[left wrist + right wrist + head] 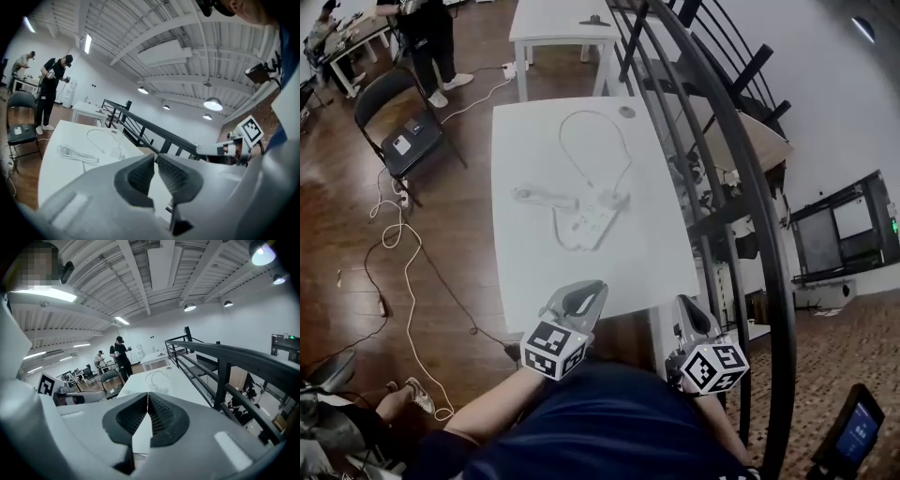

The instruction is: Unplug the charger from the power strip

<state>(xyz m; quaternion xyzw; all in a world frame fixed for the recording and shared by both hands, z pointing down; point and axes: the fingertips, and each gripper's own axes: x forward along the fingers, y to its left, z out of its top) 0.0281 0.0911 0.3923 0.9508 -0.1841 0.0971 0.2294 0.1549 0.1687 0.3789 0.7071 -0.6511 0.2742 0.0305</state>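
A white power strip (589, 223) lies mid-table on the white table (525, 272), with a white charger (616, 199) plugged in at its far right end. The charger's thin cable (581, 117) loops toward the far edge. The strip's own cord lies bundled (539, 197) to its left. Both grippers hover at the near table edge, well short of the strip. My left gripper (586, 292) (155, 158) holds nothing, its jaws drawn together to a thin slit. My right gripper (686, 307) (148, 394) is shut and empty. In the gripper views the strip (116, 151) (159, 389) looks small and far.
A black railing (712, 141) runs along the table's right side. A black folding chair (398, 131) and loose floor cables (403, 272) lie to the left. Another white table (562, 28) and a standing person (431, 47) are beyond. A small round object (626, 112) sits at the table's far edge.
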